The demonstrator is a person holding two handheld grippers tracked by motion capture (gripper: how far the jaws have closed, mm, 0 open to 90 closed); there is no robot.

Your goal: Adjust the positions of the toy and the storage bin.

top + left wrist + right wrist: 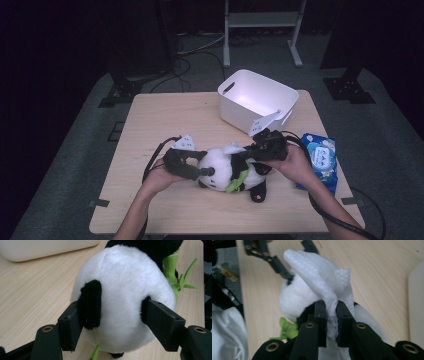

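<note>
The panda plush (225,170) is lying on its side near the front middle of the desk (165,112), and both hands are on the job. The left tool (202,171) has its jaws on either side of the panda's round white head, one pad against a black ear, the other pressed into the fur on the far side; in the left gripper view the head (122,302) bulges between the two pads, so I'd call that a steadying grip. Over on the other side, the right tool (250,150) is pinched nearly closed on a white wet wipe (322,282), the embossed sheet standing up in a fold from between the jaws, right over the toy's body. The blue pack of wipes (320,157) sits at the desk's right edge, just beside the person's right hand, and the white bin (255,97) waits empty at the back. So, judging from this: the wipe is out of the pack and in hand, the toy is braced, and the cleaning looks to be in its early part or midway, I can't tell which, since no dirt shows on the fur. Left to do, I reckon: finish wiping, then drop the used wipe in the bin.
</note>
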